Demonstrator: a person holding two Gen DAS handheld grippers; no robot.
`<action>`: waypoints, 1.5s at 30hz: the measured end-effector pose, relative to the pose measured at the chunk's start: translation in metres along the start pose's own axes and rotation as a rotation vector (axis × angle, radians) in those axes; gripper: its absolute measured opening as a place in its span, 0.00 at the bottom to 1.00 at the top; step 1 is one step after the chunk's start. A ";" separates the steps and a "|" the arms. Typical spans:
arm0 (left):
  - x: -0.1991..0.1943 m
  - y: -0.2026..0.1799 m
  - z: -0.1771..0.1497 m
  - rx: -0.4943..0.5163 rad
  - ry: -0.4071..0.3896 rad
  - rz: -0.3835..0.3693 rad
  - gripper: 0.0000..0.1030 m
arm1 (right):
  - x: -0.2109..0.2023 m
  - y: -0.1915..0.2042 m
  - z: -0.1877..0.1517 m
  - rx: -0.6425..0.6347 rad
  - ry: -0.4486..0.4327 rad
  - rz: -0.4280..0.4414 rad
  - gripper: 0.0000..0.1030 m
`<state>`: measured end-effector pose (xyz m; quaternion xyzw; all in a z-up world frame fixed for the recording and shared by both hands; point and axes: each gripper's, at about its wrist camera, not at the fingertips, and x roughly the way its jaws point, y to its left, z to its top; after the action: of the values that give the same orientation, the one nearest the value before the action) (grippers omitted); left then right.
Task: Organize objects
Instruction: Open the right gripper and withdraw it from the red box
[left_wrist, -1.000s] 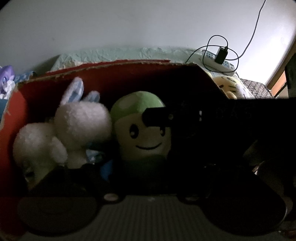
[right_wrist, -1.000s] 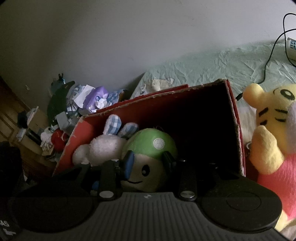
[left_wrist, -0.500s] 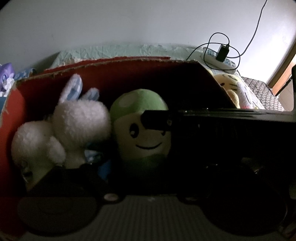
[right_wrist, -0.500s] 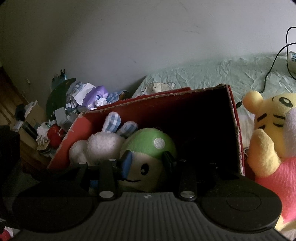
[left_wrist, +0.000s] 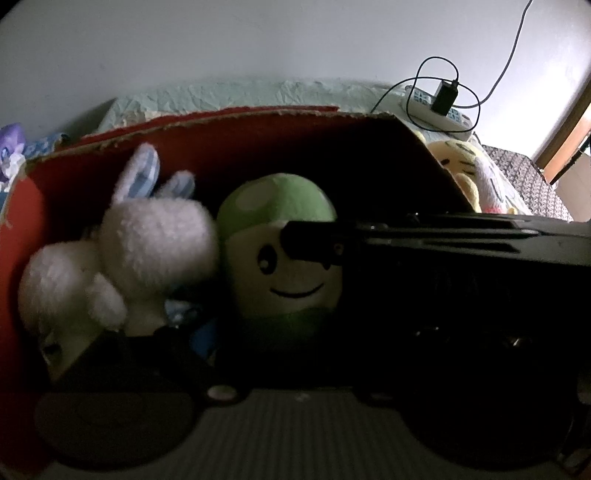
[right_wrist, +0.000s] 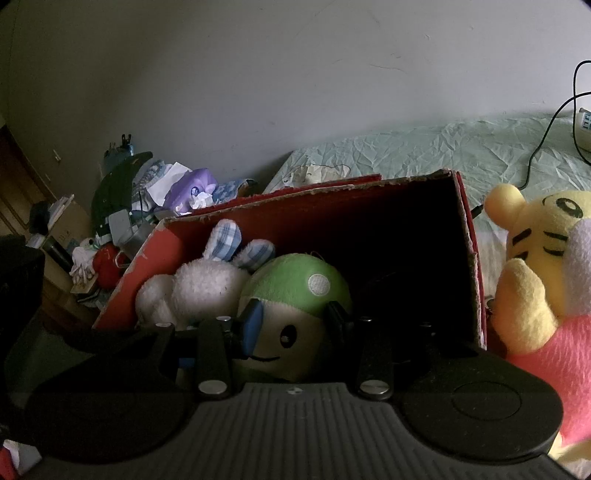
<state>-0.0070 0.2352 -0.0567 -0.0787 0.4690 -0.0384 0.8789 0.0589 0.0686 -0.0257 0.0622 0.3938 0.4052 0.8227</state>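
Two toys sit in the red box (right_wrist: 332, 214) already: a white rabbit (right_wrist: 207, 284) against its left wall and a green mushroom (right_wrist: 295, 295) just beside it, touching, near the middle. The right gripper (right_wrist: 291, 325) has its fingers set either side of the mushroom's face, and by the look of it they are closed on the plush, though whether it is being set down or lifted out I cannot tell. The left gripper (left_wrist: 221, 354) hangs low at the box's near edge; its fingers are lost in shadow, so I cannot tell if they are apart or together. A dark bar reaching in from the right of the left view (the other tool, most likely) covers the mushroom's far eye. The right half of the box looks unfilled, and a yellow tiger (right_wrist: 543, 280) stands outside its right wall, so I judge the job partly done, with the tiger at least left to go in. The box rests on a bed with a crumpled pale green sheet (right_wrist: 424, 147), a power strip (left_wrist: 439, 110) and cable at its far right corner. Past the bed's left edge lies a heap of clutter (right_wrist: 147, 199) against a plain wall, in dim light.
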 end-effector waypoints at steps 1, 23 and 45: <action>0.000 0.000 0.000 0.000 0.001 0.001 0.86 | 0.000 0.000 0.000 0.000 0.000 0.000 0.39; -0.009 -0.009 0.007 -0.008 -0.010 0.038 0.89 | -0.025 -0.003 -0.002 0.091 -0.018 0.029 0.40; -0.037 -0.025 0.000 0.030 -0.066 0.120 0.91 | -0.061 -0.019 -0.018 0.210 -0.107 0.025 0.54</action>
<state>-0.0273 0.2155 -0.0216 -0.0387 0.4431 0.0100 0.8956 0.0357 0.0085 -0.0099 0.1745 0.3890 0.3678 0.8264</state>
